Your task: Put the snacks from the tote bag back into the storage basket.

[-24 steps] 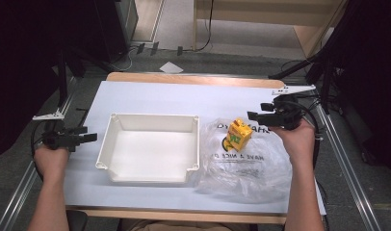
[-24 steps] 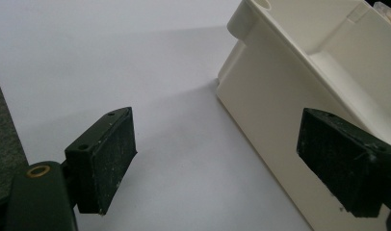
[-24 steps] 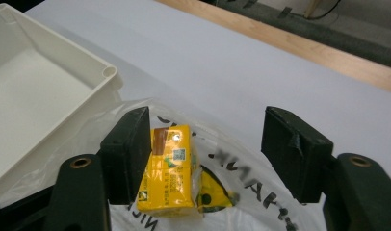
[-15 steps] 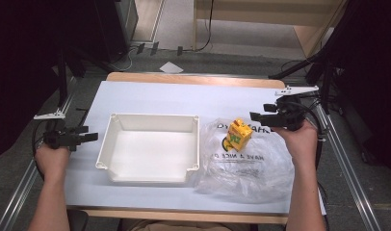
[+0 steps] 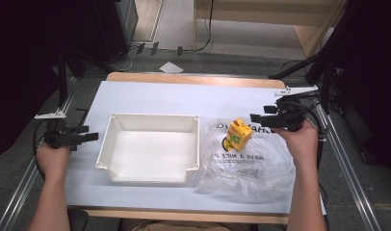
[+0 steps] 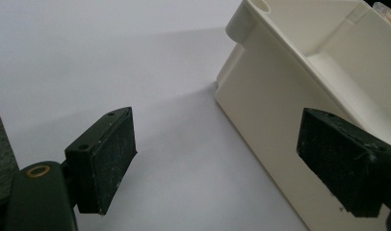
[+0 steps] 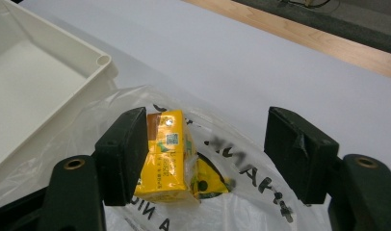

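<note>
A white tray [image 5: 152, 116] stands in the middle of the white table top [image 5: 184, 98]. To its right a yellow carton [image 5: 239, 134] stands on a crumpled clear plastic bag [image 5: 246, 168] with black lettering. My right gripper [image 5: 259, 113] hovers just right of the carton and is open. In the right gripper view its jaws [image 7: 208, 130] stand wide apart, with the carton [image 7: 167, 154] beside the left one and the bag [image 7: 251, 163] below. My left gripper [image 5: 89, 133] is open at the table's left edge, and the tray wall [image 6: 280, 110] is close ahead of it [image 6: 217, 130].
Metal frame rails run along both sides of the table. A wooden strip [image 5: 193, 79] edges the far side. The tray's corner [image 7: 104, 60] lies to the left of the bag. Cables and stands crowd the floor beyond.
</note>
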`<state>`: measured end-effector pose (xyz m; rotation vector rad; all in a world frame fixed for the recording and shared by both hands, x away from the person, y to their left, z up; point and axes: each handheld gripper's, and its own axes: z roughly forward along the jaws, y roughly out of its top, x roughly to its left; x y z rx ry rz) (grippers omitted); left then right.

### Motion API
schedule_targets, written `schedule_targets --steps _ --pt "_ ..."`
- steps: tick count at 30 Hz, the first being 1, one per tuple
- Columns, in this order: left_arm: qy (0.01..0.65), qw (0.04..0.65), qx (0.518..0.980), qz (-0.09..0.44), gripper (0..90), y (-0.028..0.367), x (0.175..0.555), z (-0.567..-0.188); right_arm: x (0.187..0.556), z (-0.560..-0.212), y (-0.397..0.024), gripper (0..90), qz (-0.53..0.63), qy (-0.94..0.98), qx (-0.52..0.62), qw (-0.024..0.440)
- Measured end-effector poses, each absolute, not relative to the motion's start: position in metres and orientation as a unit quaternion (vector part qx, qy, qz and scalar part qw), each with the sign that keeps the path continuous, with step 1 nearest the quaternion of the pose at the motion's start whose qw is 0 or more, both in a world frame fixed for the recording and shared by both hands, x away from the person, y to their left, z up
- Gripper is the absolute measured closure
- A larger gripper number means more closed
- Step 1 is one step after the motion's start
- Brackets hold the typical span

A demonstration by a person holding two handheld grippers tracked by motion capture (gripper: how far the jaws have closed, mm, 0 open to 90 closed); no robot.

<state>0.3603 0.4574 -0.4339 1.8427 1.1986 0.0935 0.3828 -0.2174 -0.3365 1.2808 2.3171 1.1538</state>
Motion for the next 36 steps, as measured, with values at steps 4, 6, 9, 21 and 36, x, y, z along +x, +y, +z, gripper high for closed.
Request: schedule_targets --steps 4,6,9,21,36 --pt "0.486 0.453 0.746 0.037 14.6 0.457 0.360 -0.434 0.382 -0.336 -0.217 33.3 0.393 0.798 0.440 0.125" --pt "0.486 0.453 0.746 0.038 14.6 0.457 0.360 -0.434 0.382 -0.335 -0.217 33.0 0.393 0.799 0.438 0.126" --pt "0.486 0.454 0.746 0.038 14.6 0.457 0.360 -0.434 0.381 -0.335 -0.217 32.8 0.393 0.799 0.437 0.127" --pt "0.486 0.454 0.746 0.037 14.6 0.457 0.360 -0.434 0.382 -0.336 -0.212 32.4 0.384 0.808 0.430 0.121" --pt "0.486 0.451 0.748 0.037 14.6 0.457 0.361 -0.435 0.382 -0.335 -0.203 32.3 0.367 0.821 0.424 0.109"
